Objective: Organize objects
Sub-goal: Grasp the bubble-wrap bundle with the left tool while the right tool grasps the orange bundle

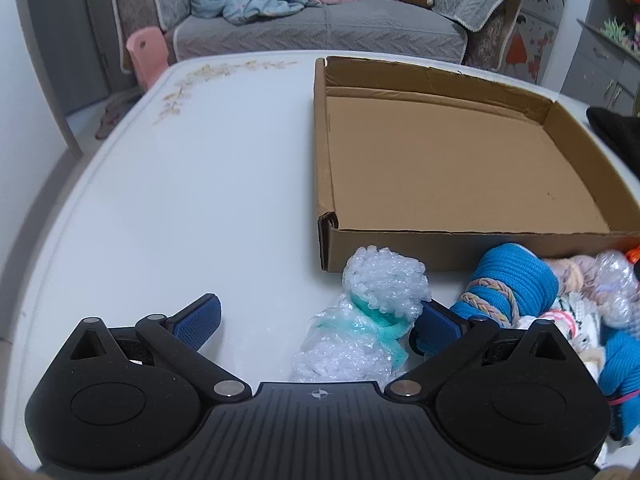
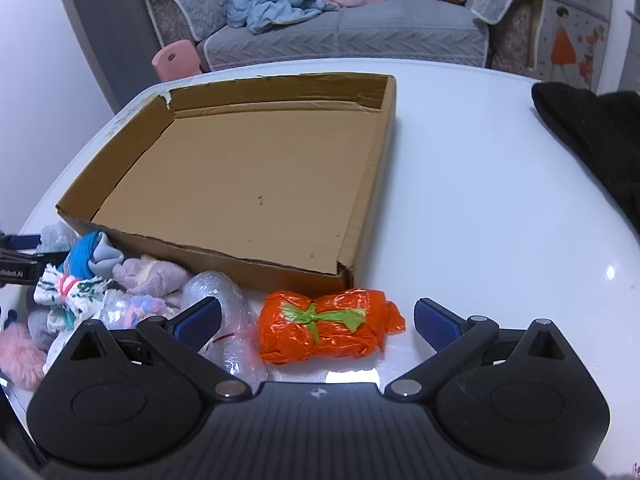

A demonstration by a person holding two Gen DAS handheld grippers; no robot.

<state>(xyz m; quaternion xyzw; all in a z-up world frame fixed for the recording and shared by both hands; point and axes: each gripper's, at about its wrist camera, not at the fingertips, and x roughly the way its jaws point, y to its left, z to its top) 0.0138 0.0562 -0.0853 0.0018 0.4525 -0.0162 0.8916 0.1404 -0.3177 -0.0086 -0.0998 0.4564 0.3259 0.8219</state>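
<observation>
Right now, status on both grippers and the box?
Left gripper open at bubble-wrap bundle. Right gripper open around orange bundle. Cardboard box empty. Nothing blocking.

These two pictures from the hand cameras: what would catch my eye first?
Probably the big cardboard box lying empty in the middle of the white table. Next, the bright orange bundle tied with green, just in front of the box between the open right gripper's fingers. The left gripper, also open, faces a bubble-wrap bundle beside a heap of rolled socks.
</observation>
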